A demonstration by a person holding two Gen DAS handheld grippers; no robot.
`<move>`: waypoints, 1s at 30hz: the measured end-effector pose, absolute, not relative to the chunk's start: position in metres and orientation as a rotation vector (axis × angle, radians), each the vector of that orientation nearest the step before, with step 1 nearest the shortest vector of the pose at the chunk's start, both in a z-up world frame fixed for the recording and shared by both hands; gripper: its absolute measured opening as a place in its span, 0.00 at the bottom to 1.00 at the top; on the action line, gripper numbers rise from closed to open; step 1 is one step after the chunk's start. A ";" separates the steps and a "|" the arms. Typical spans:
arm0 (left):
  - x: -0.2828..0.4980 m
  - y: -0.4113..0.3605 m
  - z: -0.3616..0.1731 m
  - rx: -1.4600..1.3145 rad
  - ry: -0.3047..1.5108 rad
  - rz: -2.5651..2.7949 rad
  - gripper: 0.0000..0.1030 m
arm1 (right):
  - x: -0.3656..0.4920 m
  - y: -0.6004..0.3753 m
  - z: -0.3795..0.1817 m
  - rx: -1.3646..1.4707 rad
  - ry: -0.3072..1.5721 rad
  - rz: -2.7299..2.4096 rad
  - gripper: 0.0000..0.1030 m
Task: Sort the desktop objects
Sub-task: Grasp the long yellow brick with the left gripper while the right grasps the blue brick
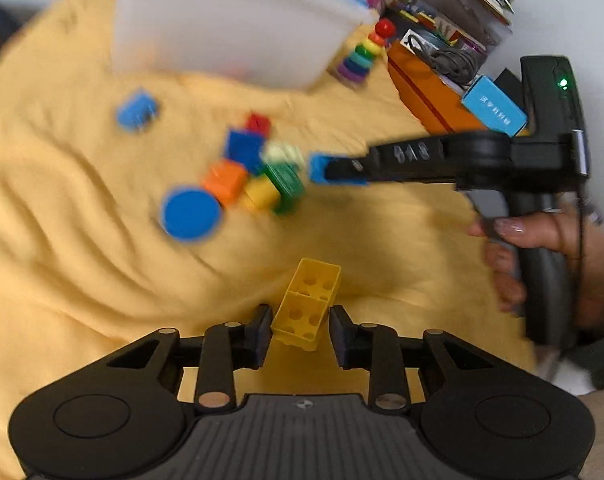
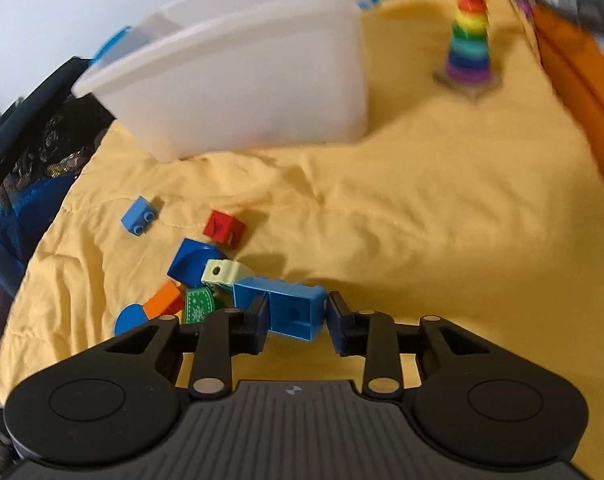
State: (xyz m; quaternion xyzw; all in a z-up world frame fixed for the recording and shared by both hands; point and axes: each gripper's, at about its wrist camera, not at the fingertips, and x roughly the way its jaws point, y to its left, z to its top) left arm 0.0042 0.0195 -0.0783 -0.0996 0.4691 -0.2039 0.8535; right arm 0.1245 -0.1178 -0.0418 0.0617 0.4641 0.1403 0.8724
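While the yellow cloth (image 2: 422, 208) is covered in toy bits, both grippers have a brick between their fingers. Left gripper (image 1: 300, 330) has a yellow brick (image 1: 306, 306) sitting hollow-side-up between its fingers — the left pad looks right against it, but there's a sliver of gap on the right side, so I can't say it's actually gripped. Right gripper (image 2: 296, 322) is partly open around a long blue brick (image 2: 285, 308); the pads sit close at both sides, can't tell if they press. That blue brick lies at the near edge of the block pile (image 2: 197, 280) — dark blue, pale green, orange, green pieces and a blue disc (image 1: 190, 213). Past the pile there's a red cube (image 2: 223, 227), and a small light blue brick (image 2: 139, 216) a bit apart to its left. Further back from the pile stands the white plastic bin (image 2: 241, 76), with a rainbow ring stacker (image 2: 468, 32) off to the bin's right, and an orange box (image 1: 426, 92) beyond that.
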 end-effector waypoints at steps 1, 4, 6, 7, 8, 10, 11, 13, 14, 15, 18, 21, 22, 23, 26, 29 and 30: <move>0.004 0.021 -0.076 -0.191 0.978 -0.419 0.33 | 0.122 -0.115 -0.040 0.094 0.963 0.306 0.33; 0.006 0.026 -0.072 -0.198 0.966 -0.389 0.33 | 0.109 -0.112 -0.030 -0.006 0.939 0.341 0.33; 0.009 0.025 -0.066 -0.180 0.952 -0.390 0.33 | 0.097 -0.106 -0.027 -0.146 0.906 0.360 0.33; 0.009 0.024 -0.062 -0.161 0.950 -0.392 0.34 | 0.089 -0.102 -0.028 -0.244 0.877 0.355 0.33; 0.009 0.022 -0.060 -0.155 0.952 -0.396 0.35 | 0.083 -0.099 -0.030 -0.324 0.856 0.349 0.33; 0.008 0.019 -0.058 -0.163 0.964 -0.415 0.37 | 0.073 -0.093 -0.038 -0.479 0.810 0.319 0.33; 0.008 0.018 -0.059 -0.169 0.971 -0.419 0.37 | 0.070 -0.091 -0.044 -0.542 0.791 0.310 0.33; 0.007 0.015 -0.062 -0.169 0.982 -0.412 0.37 | 0.060 -0.088 -0.050 -0.616 0.773 0.320 0.35; 0.007 0.013 -0.061 -0.159 0.976 -0.404 0.37 | 0.055 -0.087 -0.049 -0.626 0.767 0.335 0.35; 0.006 0.011 -0.059 -0.144 0.969 -0.406 0.37 | 0.048 -0.086 -0.046 -0.622 0.771 0.368 0.34; -0.001 0.003 -0.051 -0.095 0.956 -0.426 0.37 | 0.031 -0.086 -0.039 -0.621 0.774 0.450 0.34; -0.009 -0.008 -0.048 -0.020 0.940 -0.444 0.39 | 0.013 -0.081 -0.040 -0.653 0.782 0.545 0.36; -0.009 -0.010 -0.049 0.010 0.936 -0.428 0.39 | 0.007 -0.081 -0.039 -0.645 0.786 0.582 0.38; -0.009 -0.010 -0.049 0.021 0.936 -0.412 0.39 | 0.002 -0.081 -0.039 -0.639 0.795 0.618 0.41; -0.005 0.004 -0.048 -0.026 0.925 -0.360 0.39 | -0.005 -0.081 -0.038 -0.637 0.803 0.655 0.42; 0.003 0.022 -0.054 -0.082 0.940 -0.308 0.41 | -0.001 -0.087 -0.031 -0.546 0.830 0.675 0.41; 0.005 0.023 -0.058 -0.102 0.961 -0.322 0.40 | 0.002 -0.090 -0.028 -0.501 0.842 0.680 0.41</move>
